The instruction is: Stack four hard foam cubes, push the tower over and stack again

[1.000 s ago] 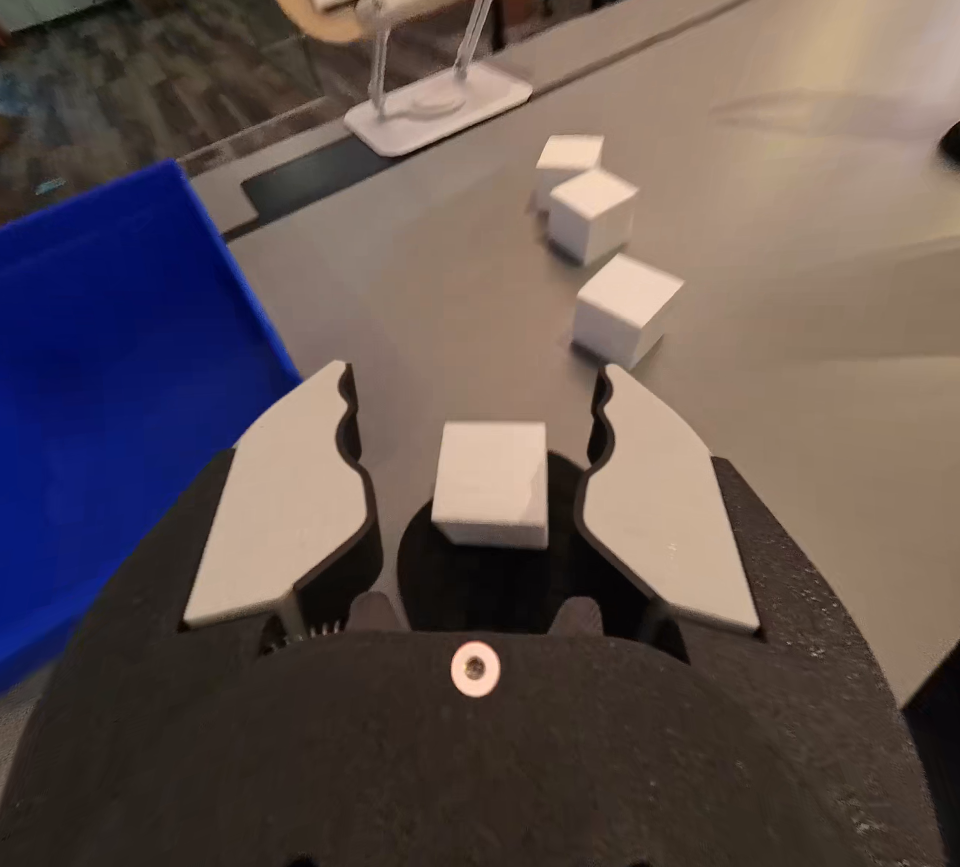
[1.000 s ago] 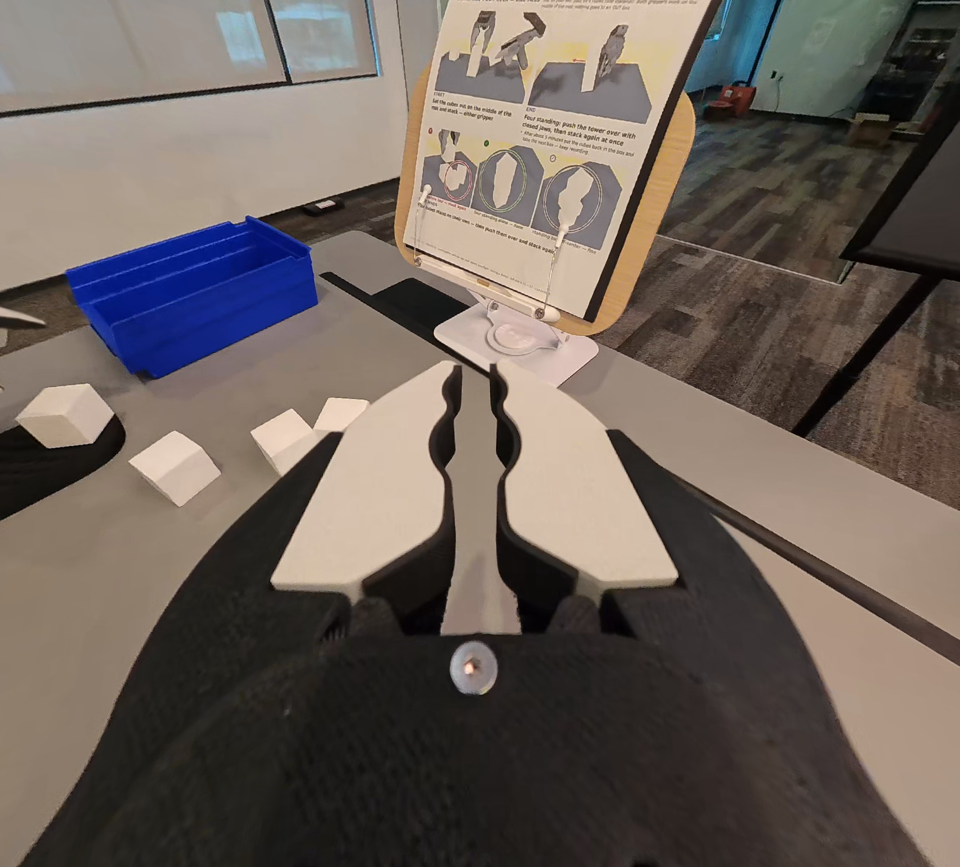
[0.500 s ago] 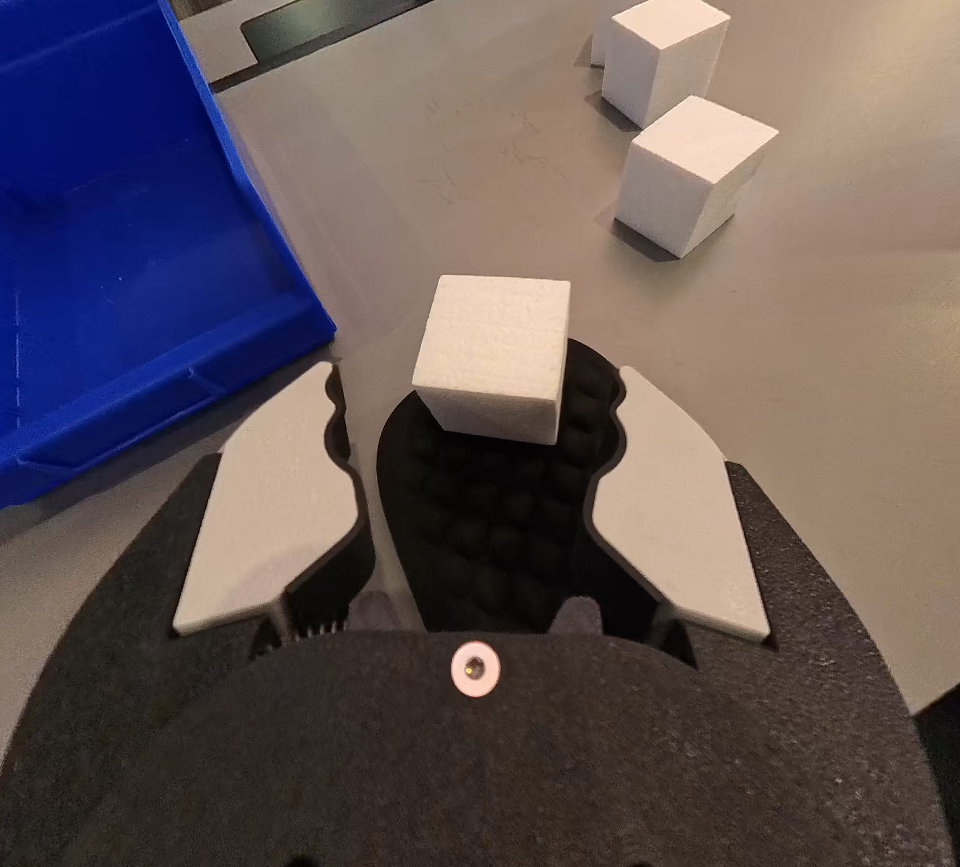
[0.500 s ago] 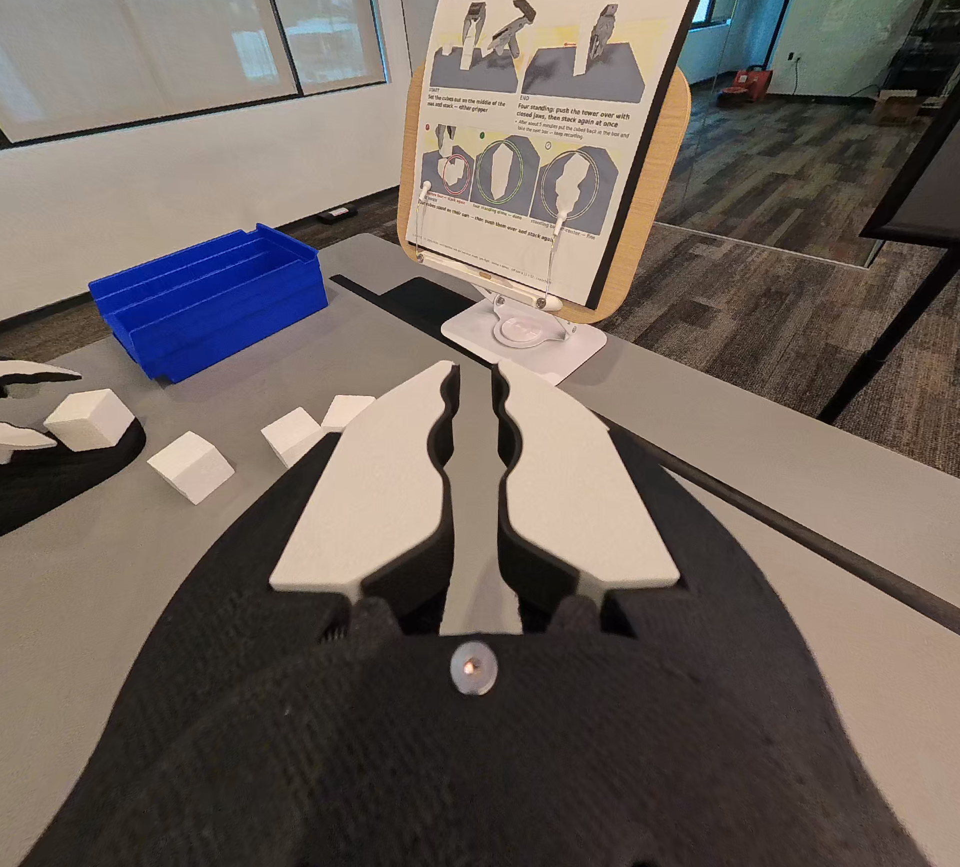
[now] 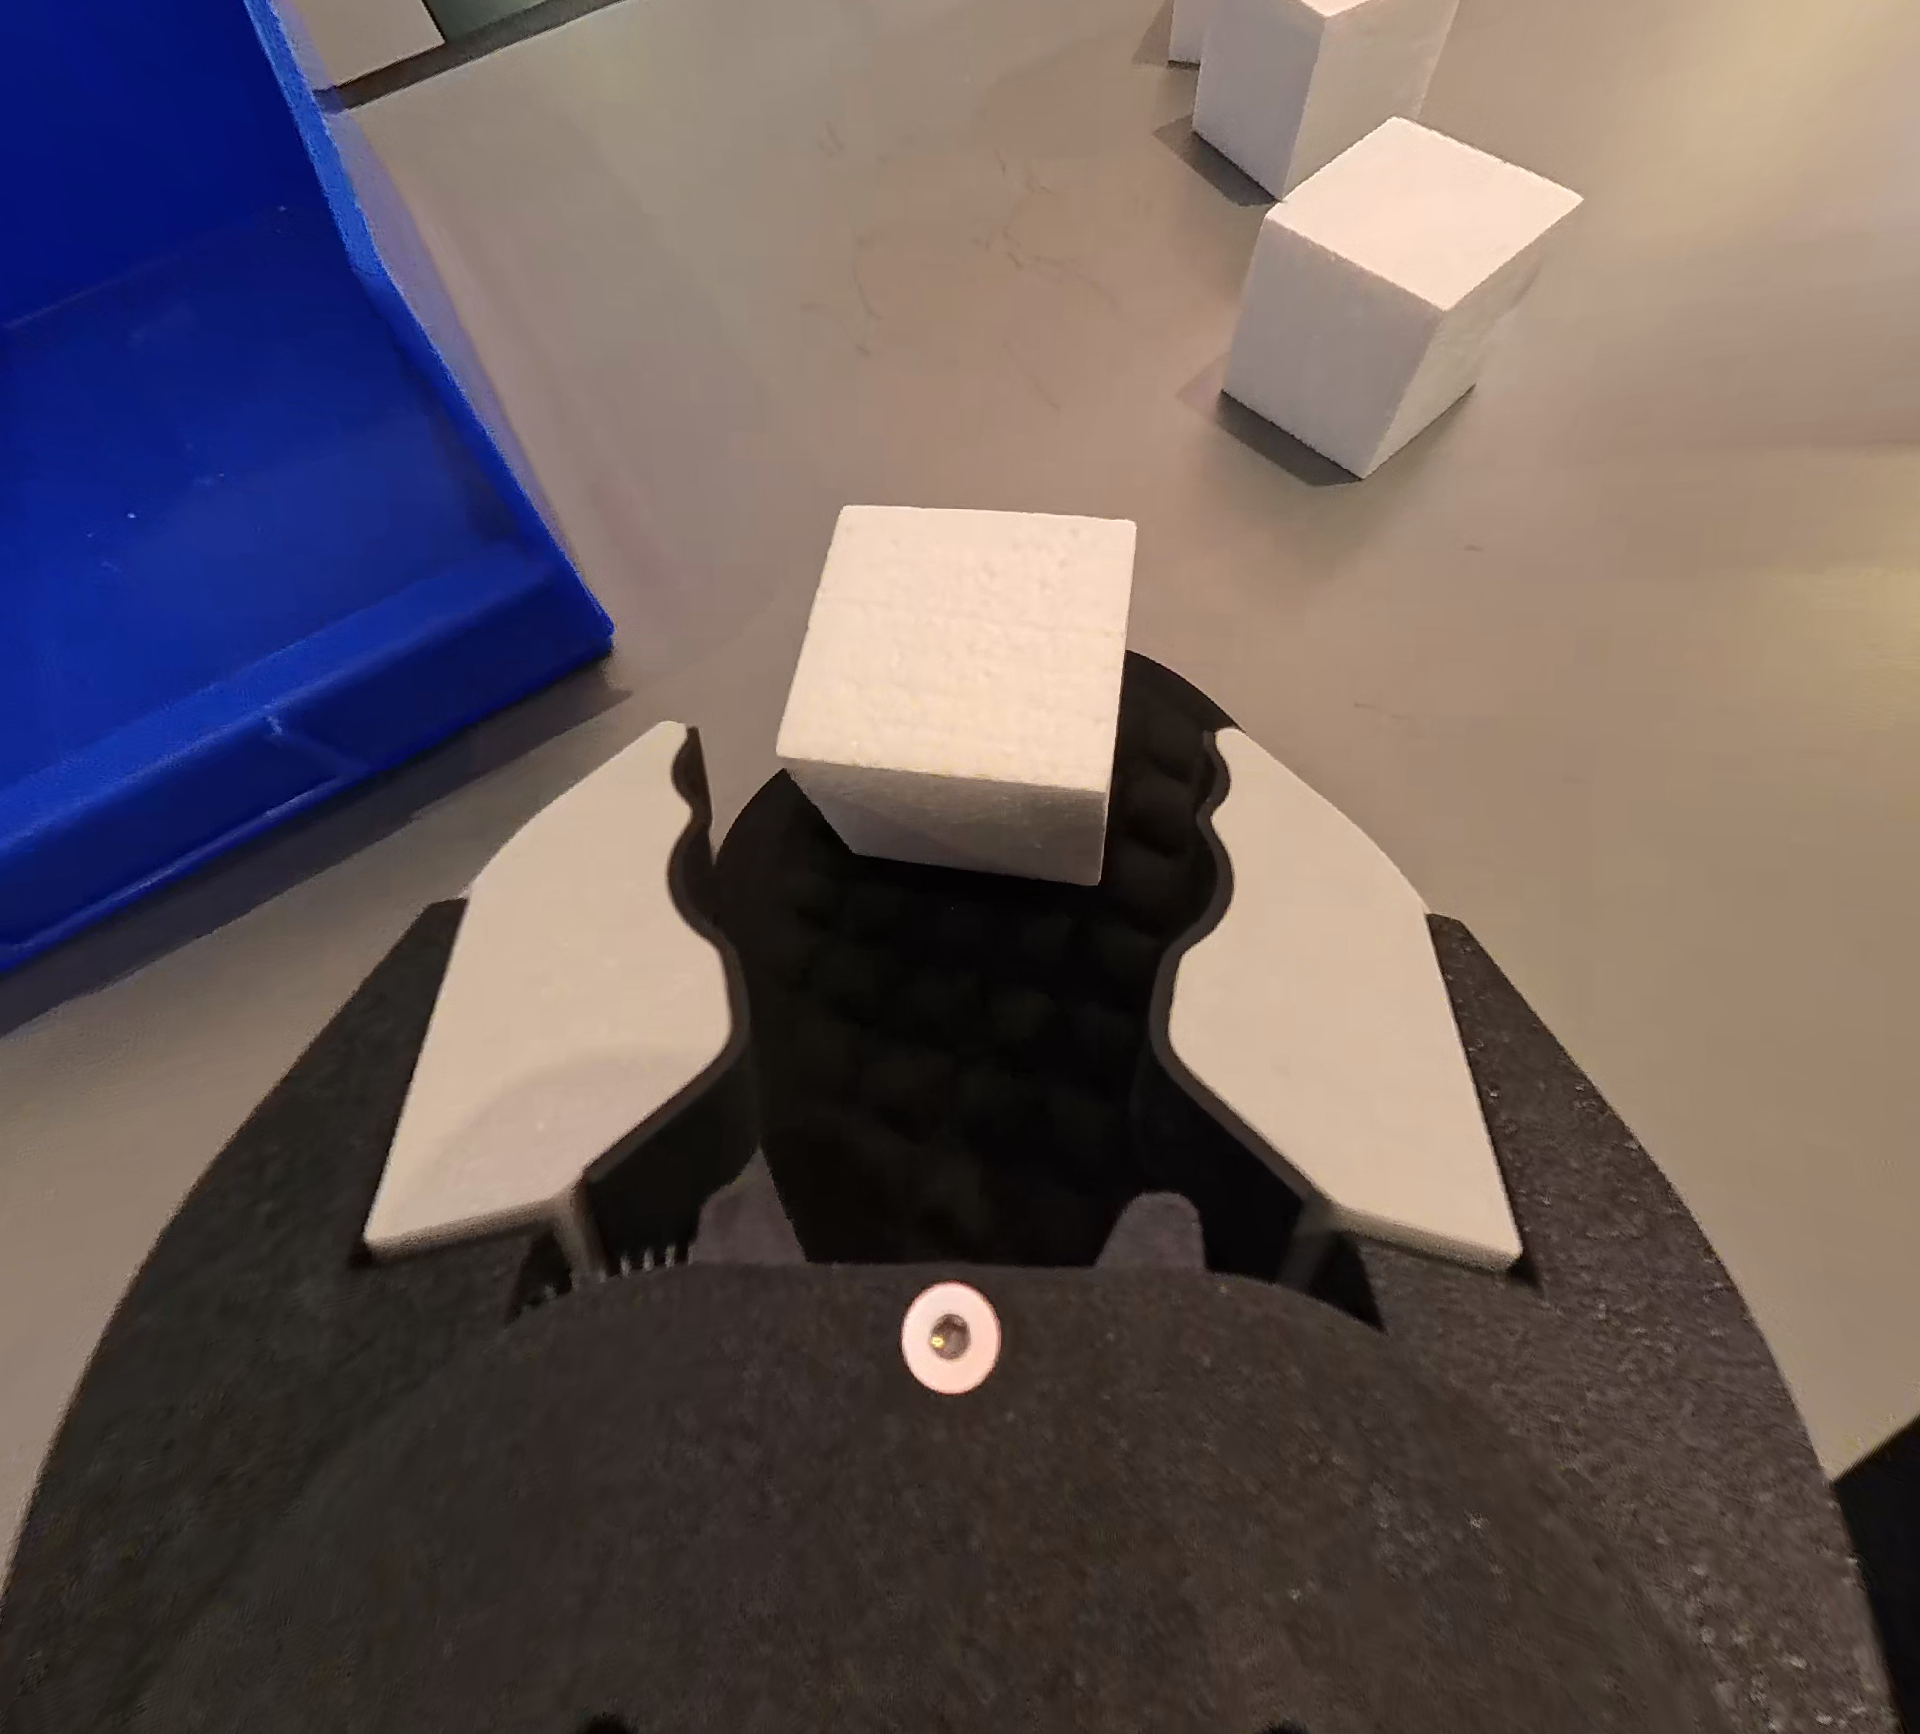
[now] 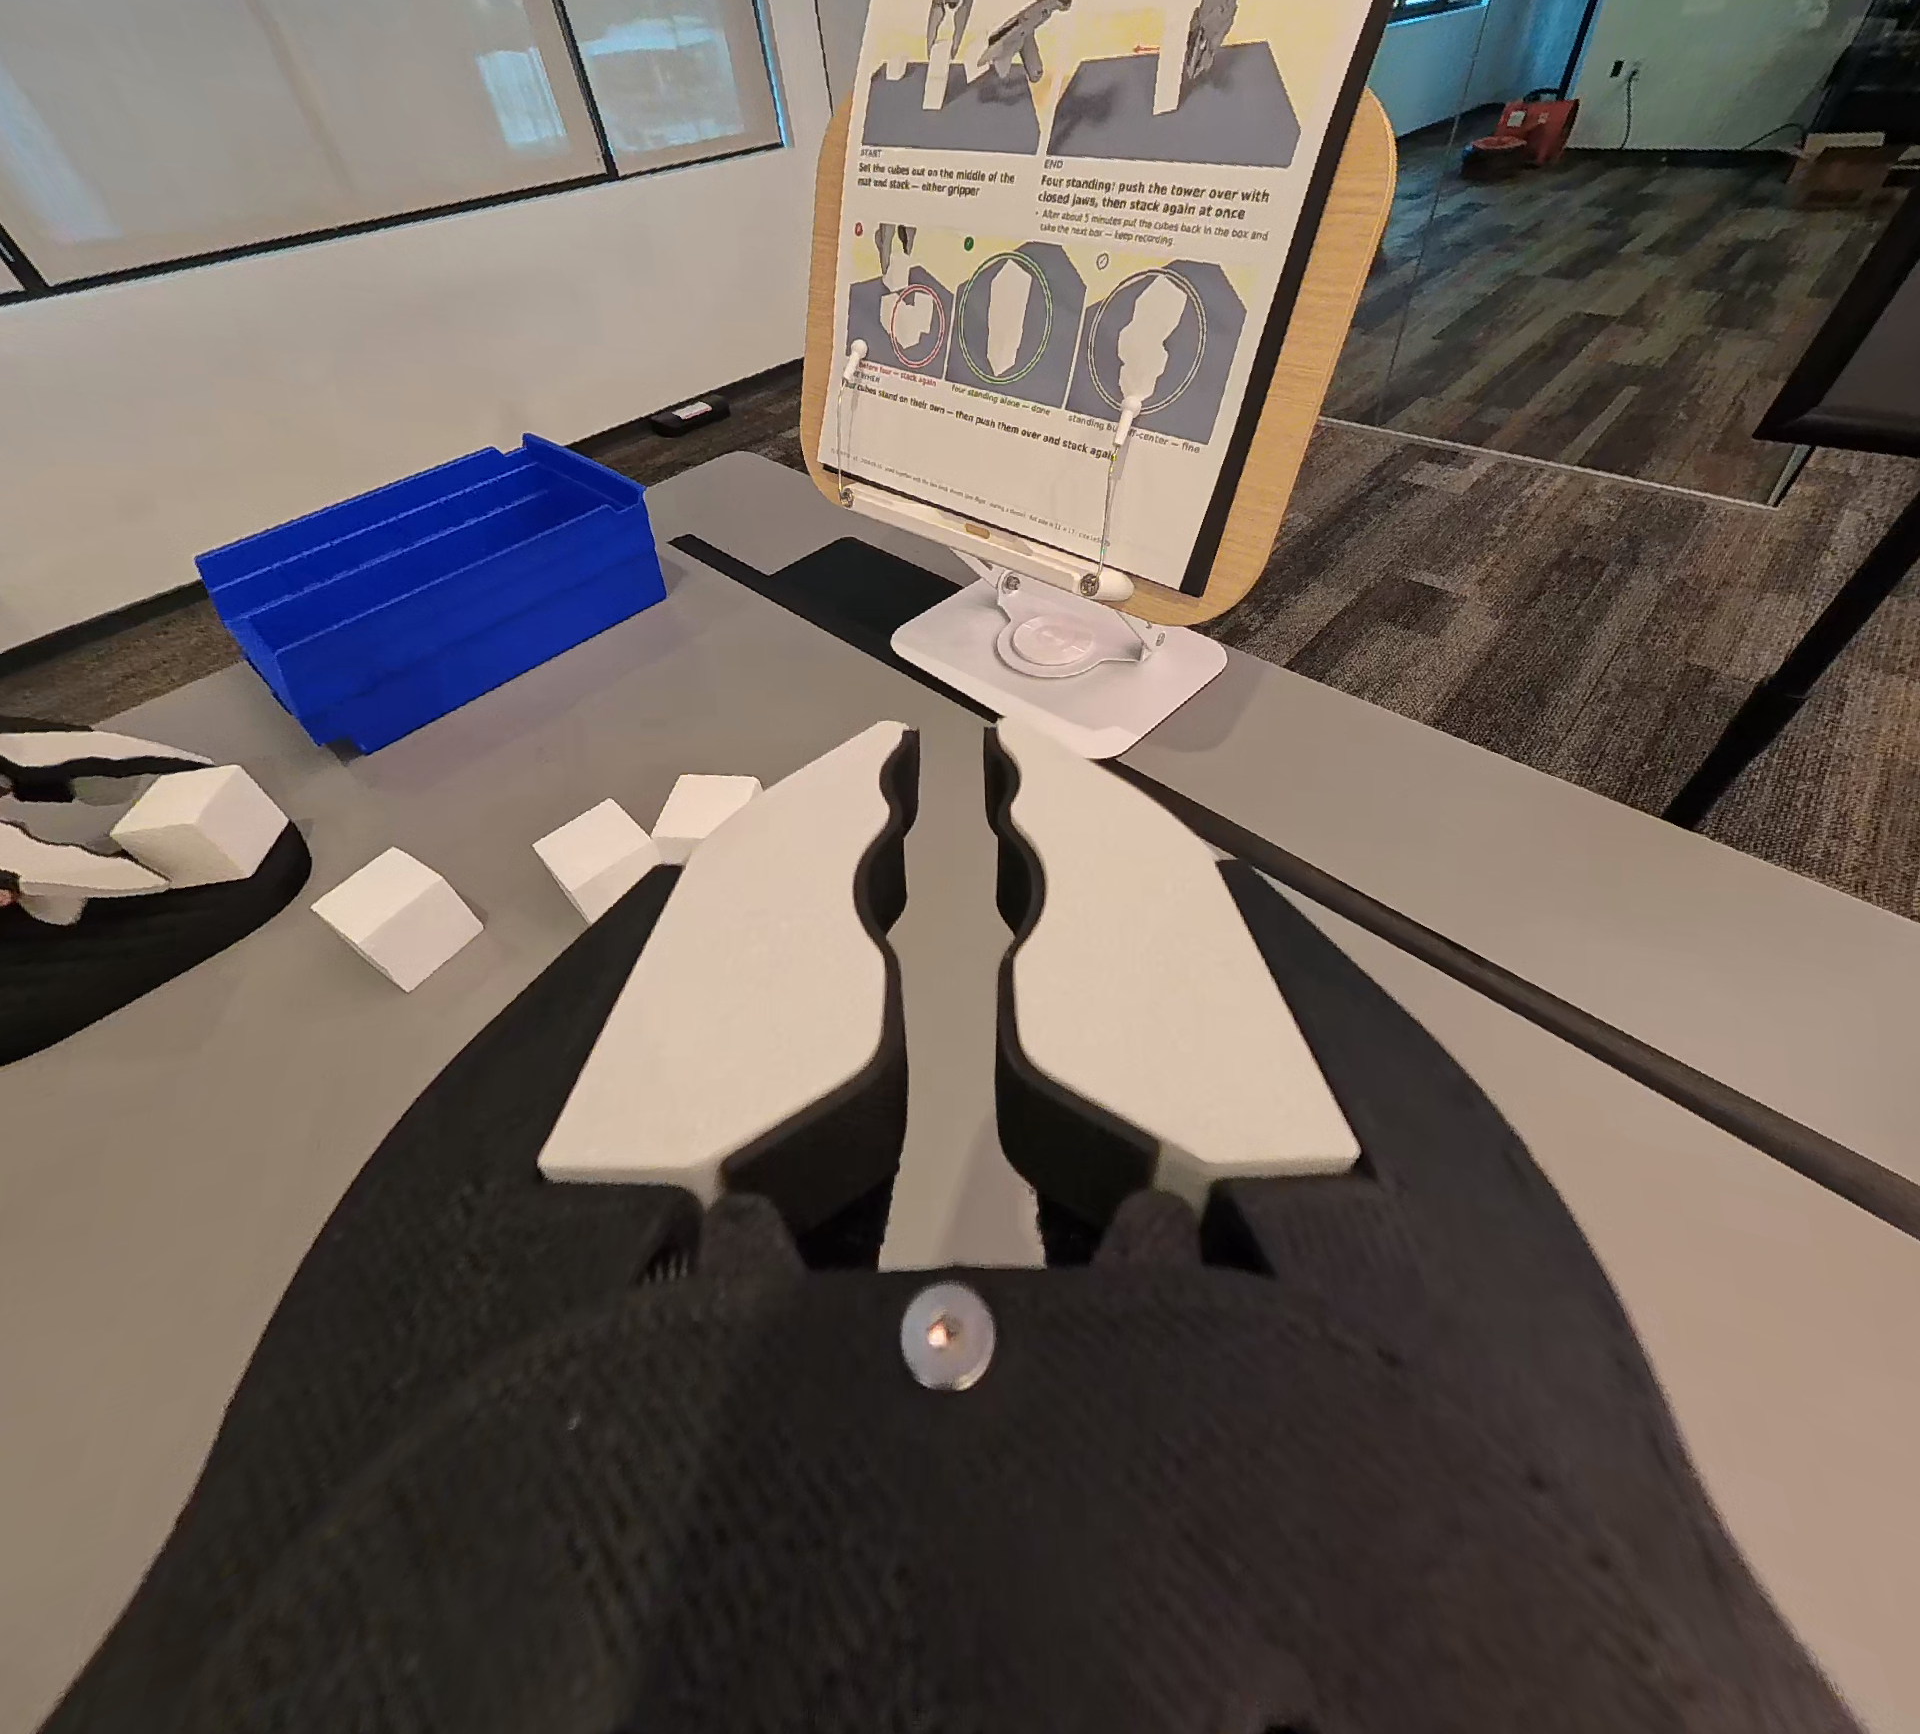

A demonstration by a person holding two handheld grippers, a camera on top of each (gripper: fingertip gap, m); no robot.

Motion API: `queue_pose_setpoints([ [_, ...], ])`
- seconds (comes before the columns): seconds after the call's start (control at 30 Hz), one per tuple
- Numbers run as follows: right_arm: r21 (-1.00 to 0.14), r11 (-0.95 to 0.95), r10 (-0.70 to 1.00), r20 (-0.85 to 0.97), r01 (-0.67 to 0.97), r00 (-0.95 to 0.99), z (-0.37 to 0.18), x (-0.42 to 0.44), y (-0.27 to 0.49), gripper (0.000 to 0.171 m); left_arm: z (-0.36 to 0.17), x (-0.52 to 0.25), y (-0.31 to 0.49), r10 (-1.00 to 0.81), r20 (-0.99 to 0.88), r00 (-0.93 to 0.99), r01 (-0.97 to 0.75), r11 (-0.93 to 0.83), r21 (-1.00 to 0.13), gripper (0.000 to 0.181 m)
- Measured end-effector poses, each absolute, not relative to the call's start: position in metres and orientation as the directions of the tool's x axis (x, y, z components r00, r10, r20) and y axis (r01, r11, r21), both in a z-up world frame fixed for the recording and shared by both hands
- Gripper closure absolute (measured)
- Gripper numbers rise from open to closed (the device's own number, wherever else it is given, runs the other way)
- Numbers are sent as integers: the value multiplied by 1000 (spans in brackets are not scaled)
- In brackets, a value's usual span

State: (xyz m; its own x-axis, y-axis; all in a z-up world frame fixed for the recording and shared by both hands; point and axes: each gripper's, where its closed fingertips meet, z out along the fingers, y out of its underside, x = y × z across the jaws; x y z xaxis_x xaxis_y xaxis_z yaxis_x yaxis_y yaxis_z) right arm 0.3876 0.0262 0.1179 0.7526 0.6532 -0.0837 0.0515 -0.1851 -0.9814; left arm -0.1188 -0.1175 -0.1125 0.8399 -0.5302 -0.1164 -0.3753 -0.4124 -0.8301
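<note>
L claw (image 5: 951, 749) has dropped closer over nearest cube (image 5: 951, 687), jaws wide, not gripping yet; grab looks imminent. R claw (image 6: 951, 739) nearly closed, empty.

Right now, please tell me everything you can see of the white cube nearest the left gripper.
The cube is white hard foam with a fine grainy surface and sharp edges, undamaged as far as shown. It lies just ahead of the open left gripper, between its fingertips but apparently untouched by them. Its lower edge sits over a black dimpled surface; whether it rests there is unclear. The blue bin is to its left, three other cubes farther right. Nothing is on it.
</note>
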Motion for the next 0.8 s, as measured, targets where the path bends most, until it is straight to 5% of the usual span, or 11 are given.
queue_pose_setpoints([
  [0.2, -979, -194, 656, -83, 62, 750, 114, 387, 29, 159, -116, -115, -112, -548, -113, 829, -394, -427, -814, 120],
  [0.43, -976, -211, 659, -95, 62, 746, 109, 386, 32, 159, -49, -51, -74, -627, -38, 778, -297, -314, -902, 121],
  [0.53, -968, -234, 661, -86, 96, 745, 101, 382, 34, 159, -40, -10, -38, -674, -122, 728, -398, -271, -877, 121],
  [0.8, -962, -239, 682, -71, 129, 728, 92, 372, 38, 159, -39, 90, -2, -910, -250, 332, -495, 58, -867, 121],
])
